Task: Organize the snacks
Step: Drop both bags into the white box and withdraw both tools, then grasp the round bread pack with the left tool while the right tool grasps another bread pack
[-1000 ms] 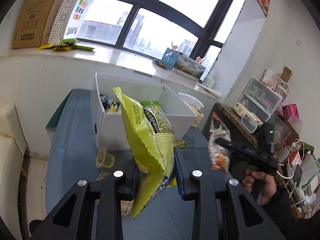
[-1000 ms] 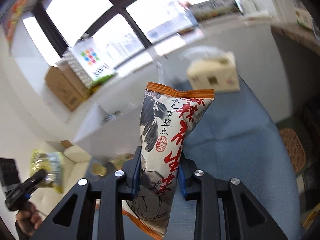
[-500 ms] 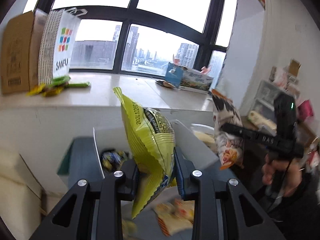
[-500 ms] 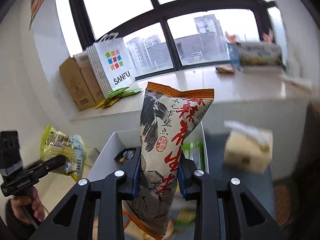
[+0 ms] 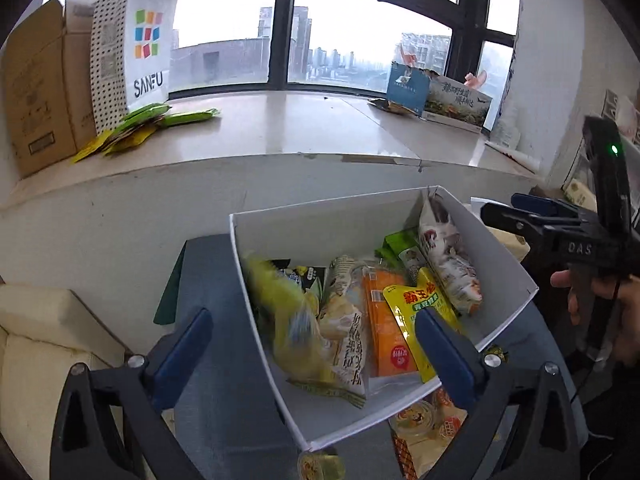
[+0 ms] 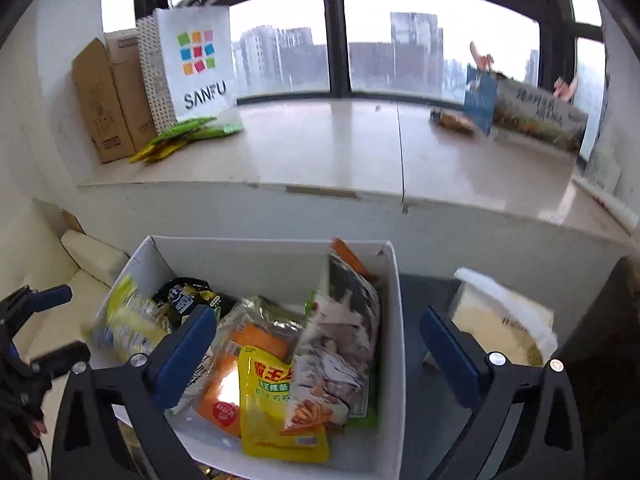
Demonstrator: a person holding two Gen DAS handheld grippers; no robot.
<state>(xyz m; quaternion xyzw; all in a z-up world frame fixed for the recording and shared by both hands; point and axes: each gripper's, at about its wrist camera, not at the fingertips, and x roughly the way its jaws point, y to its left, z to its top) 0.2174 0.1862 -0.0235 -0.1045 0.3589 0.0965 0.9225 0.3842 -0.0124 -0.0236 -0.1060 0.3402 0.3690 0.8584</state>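
Note:
A white box [image 5: 360, 220] on the blue table holds several snack packs. The yellow-green bag [image 5: 288, 316] lies blurred at its left side, also in the right wrist view [image 6: 124, 328]. The white-and-orange peanut bag [image 5: 448, 260] leans at its right wall, also in the right wrist view [image 6: 344, 340]. My left gripper [image 5: 312, 340] is open and empty above the box. My right gripper [image 6: 316, 344] is open and empty above the box [image 6: 396, 320]; it shows at the right of the left wrist view [image 5: 532, 216].
A jelly cup [image 5: 320, 464] and more packs [image 5: 428, 428] lie on the blue table [image 5: 224, 360] in front of the box. A tissue pack [image 6: 504, 320] sits right of the box. The windowsill [image 5: 280, 128] holds a SANFU bag [image 5: 136, 48], cartons and green packets.
Both grippers have opened and let go of their bags; the yellow-green bag and the peanut bag now lie in the white box. Both grippers have moved over the box.

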